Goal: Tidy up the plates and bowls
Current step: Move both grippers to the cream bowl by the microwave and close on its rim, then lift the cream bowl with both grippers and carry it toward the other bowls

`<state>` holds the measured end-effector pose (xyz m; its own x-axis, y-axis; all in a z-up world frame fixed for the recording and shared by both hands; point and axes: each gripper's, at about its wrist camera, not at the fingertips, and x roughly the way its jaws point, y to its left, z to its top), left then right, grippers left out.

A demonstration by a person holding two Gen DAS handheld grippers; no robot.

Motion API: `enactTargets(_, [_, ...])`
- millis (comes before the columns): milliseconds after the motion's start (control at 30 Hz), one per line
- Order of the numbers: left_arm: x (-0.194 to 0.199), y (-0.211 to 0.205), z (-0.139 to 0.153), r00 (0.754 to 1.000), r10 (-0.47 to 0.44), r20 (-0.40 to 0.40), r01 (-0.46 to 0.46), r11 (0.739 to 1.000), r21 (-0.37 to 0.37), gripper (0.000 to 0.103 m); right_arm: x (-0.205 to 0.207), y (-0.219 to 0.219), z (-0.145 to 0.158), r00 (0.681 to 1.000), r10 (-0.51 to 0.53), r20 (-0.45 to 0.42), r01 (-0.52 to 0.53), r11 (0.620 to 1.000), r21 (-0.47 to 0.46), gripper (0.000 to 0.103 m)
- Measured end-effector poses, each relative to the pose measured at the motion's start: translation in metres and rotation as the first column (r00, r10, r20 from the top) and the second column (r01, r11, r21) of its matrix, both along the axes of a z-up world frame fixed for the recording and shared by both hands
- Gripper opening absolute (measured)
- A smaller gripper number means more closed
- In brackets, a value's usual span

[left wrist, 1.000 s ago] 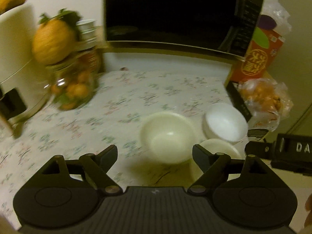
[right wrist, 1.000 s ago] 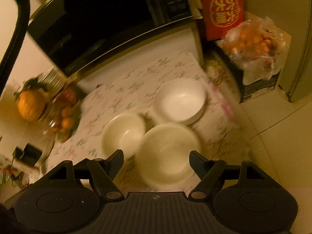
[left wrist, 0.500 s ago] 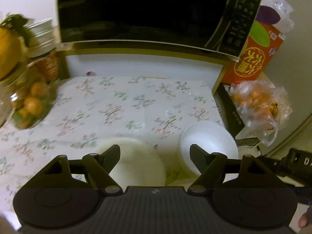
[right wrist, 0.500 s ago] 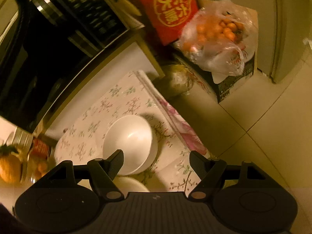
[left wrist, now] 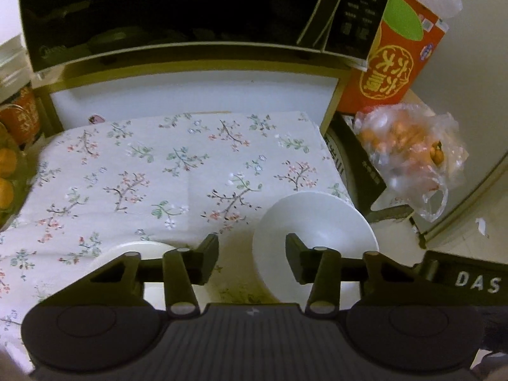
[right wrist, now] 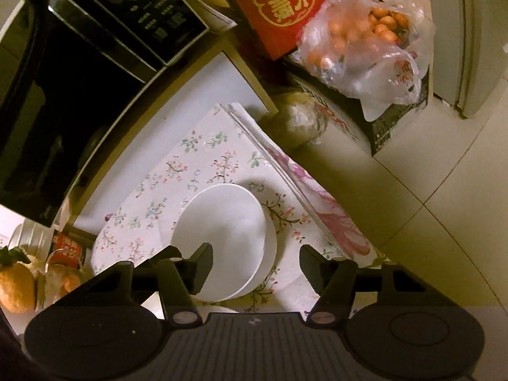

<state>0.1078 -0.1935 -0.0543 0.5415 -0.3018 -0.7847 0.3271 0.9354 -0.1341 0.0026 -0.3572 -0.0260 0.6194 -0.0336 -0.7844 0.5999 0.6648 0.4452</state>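
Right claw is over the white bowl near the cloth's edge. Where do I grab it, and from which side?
Take the white bowl by its rim, on the near side facing the right claw, coming down from above with one finger inside and one outside. It sits upright and open; its body looks too wide to span.

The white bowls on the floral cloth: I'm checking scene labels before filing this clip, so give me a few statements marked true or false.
1. The white bowl sits upright on the floral tablecloth. True.
2. The right gripper is clamped on that bowl. False: its jaws have just been closing but stand apart, one finger over the bowl's rim, nothing pinched.
3. A microwave stands behind the cloth. True.
4. The bag of small oranges lies inside the bowl. False: it rests on a box beside the table.
5. The left gripper holds a plate. False: nothing sits between its jaws.
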Motion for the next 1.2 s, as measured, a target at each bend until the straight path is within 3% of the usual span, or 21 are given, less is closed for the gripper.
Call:
enactTargets(67, [0.002,-0.002,-0.003,1.000,-0.009,-0.012,0.009,1.000,-0.003,0.037,0.002,0.000,-0.005,1.000,-0.006,-0.012,0.006,1.000,0.007,0.053])
enactTargets(267, [0.008,-0.005,-0.013,0.999,-0.016,-0.045,0.015,1.000,-0.015,0.012,0.007,0.005,-0.009,0.999,0.022,-0.040,-0.023,1.000,-0.021,0.035])
enactTargets(500, [0.003,-0.007,-0.009,1.000,-0.007,-0.026,0.007,1.000,-0.008,0.004,0.010,0.007,-0.017,0.997,0.035,-0.069,-0.035,0.999,-0.006,0.012])
enactTargets(867, [-0.025,-0.007,0.028,0.997,0.000,0.071,0.002,0.999,-0.040,0.003,0.001,0.011,0.014,0.998,0.064,-0.023,-0.065,0.995,-0.080,0.012])
enactTargets(1200, [-0.061,0.003,0.051,0.993,0.038,0.115,-0.034,0.999,-0.042,0.004,-0.026,0.030,0.052,0.983,0.185,0.010,-0.180,0.966,-0.185,0.012])
